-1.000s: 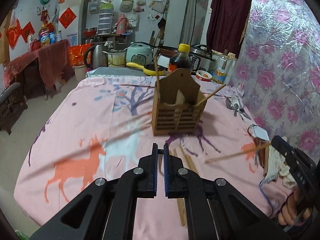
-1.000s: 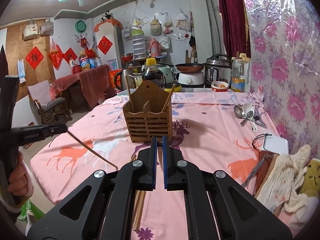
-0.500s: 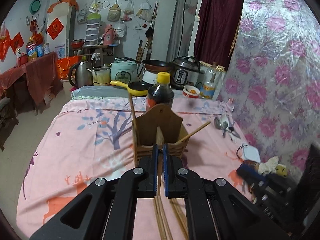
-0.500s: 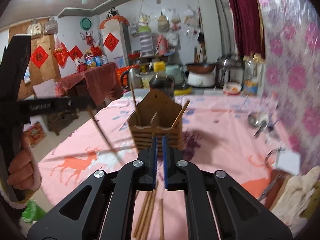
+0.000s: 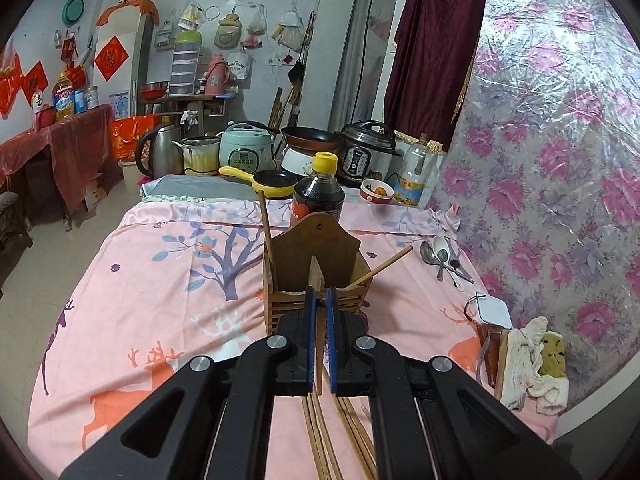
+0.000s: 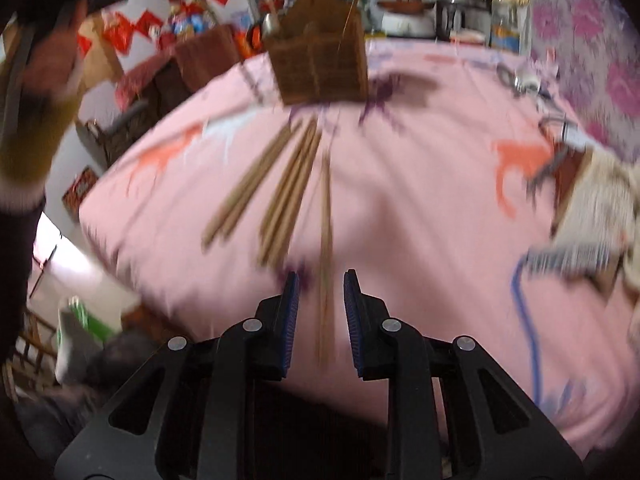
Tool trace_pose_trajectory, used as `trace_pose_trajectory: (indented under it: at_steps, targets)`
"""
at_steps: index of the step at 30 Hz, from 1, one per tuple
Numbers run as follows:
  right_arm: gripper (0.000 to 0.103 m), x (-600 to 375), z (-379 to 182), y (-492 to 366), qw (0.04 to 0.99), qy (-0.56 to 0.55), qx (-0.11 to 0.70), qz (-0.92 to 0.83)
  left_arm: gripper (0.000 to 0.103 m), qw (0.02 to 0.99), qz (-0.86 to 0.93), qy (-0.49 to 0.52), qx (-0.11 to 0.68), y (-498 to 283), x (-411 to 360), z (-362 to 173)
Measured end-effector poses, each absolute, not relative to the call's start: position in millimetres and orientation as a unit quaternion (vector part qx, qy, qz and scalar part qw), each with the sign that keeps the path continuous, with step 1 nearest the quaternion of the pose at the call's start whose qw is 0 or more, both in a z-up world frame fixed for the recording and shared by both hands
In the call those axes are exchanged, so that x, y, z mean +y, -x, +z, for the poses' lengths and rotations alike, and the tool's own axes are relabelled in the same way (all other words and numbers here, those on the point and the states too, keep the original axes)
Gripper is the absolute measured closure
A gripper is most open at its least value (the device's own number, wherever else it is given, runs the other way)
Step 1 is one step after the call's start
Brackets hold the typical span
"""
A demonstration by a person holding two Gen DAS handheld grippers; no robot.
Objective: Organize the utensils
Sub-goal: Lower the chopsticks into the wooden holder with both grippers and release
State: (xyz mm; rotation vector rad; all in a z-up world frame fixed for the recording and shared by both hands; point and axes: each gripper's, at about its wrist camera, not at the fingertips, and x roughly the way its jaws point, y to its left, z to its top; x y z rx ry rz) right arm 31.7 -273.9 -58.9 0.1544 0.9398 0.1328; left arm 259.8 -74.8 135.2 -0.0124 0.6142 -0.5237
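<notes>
Slim brown wooden chopsticks point(image 6: 288, 184) lie fanned mid-frame on the pink tabletop point(image 6: 420, 200), below the slatted holder point(image 6: 320, 64). Right gripper point(image 6: 320, 296) gapes over one; left gripper point(image 5: 319, 320) nearly closed, chopstick between.

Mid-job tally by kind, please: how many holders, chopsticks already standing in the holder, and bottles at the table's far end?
Wooden holder: 1
Chopsticks in the holder: 2
Bottles: 2
Total: 5
</notes>
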Motion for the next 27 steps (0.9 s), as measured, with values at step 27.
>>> trace_pose_trajectory:
  at_steps: [27]
  targets:
    - [0.097, -301, 105, -173, 0.955, -0.052, 0.288, 0.054, 0.097, 0.937, -0.237, -0.007, 0.258, -294, -102, 194]
